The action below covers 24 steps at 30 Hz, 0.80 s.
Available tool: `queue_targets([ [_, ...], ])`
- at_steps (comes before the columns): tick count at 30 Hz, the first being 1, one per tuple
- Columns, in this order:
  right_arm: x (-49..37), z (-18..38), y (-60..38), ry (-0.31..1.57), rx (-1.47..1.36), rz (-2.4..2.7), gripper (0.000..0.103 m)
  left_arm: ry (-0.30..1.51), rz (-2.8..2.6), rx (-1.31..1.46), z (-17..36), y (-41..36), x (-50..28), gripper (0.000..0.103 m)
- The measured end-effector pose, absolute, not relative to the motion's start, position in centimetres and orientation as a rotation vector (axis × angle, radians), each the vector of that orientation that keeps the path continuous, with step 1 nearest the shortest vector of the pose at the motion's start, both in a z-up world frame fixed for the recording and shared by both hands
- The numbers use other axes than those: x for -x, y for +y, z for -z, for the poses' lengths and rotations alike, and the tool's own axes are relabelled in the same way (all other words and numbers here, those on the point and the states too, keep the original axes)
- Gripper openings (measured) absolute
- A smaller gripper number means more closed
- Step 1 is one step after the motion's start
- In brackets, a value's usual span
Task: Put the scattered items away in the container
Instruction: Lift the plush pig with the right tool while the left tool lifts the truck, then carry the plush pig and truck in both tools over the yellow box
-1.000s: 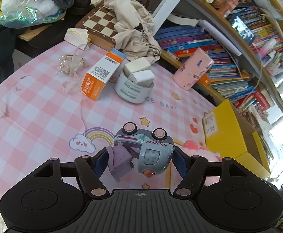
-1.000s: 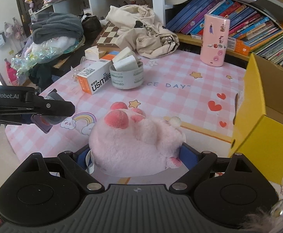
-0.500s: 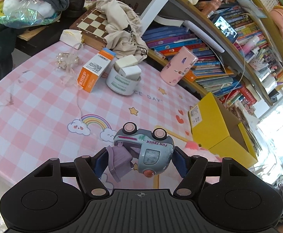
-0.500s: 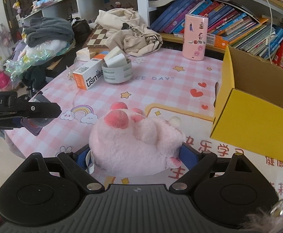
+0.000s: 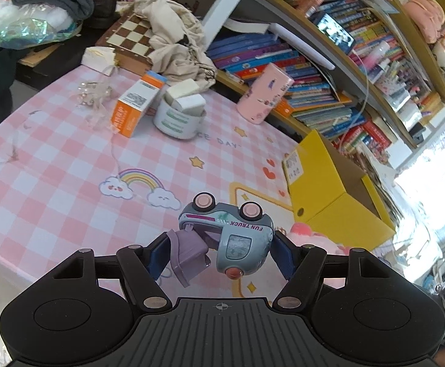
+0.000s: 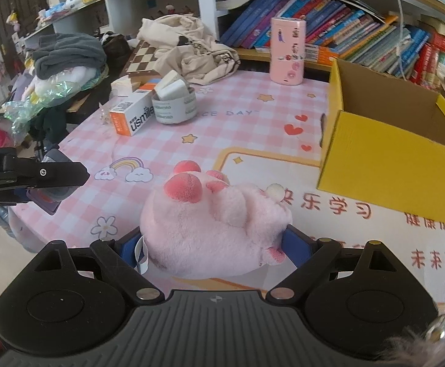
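Observation:
My left gripper [image 5: 220, 252] is shut on a grey-blue toy truck [image 5: 231, 235] with pink wheels and a purple flap, held upside down above the pink checked tablecloth. My right gripper [image 6: 216, 244] is shut on a pink plush toy [image 6: 213, 226], held above the table. The open yellow cardboard box [image 6: 387, 150] stands to the right of the plush; it also shows in the left wrist view [image 5: 329, 189]. The left gripper shows at the left edge of the right wrist view [image 6: 48, 180]. The plush peeks out right of the truck [image 5: 311, 238].
An orange-white carton [image 6: 133, 116], a white tub with sponges [image 6: 173, 104], a pink case [image 6: 286, 52], a clear ribbon bundle [image 5: 95, 94], a chessboard [image 5: 127, 39] and beige cloth [image 6: 188, 49] lie at the far side. Bookshelves [image 6: 360, 36] run behind.
Both grippers have risen and pulled back from the table with their toys still held. The yellow box has come more fully into both views.

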State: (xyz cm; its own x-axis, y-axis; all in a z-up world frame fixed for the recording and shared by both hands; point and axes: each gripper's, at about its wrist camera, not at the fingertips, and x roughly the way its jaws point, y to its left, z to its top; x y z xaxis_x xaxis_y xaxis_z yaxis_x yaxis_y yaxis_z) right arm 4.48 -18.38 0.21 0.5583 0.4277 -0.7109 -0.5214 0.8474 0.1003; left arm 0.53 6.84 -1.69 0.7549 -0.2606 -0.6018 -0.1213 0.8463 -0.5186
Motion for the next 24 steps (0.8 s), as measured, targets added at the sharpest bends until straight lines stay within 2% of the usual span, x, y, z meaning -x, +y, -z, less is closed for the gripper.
queue_targets([
  [24,-3.0,-0.1,-27.9,0.845,0.024,-0.24,0.09,0.756,0.281,0.505,1.4,1.2,-3.9,0.069],
])
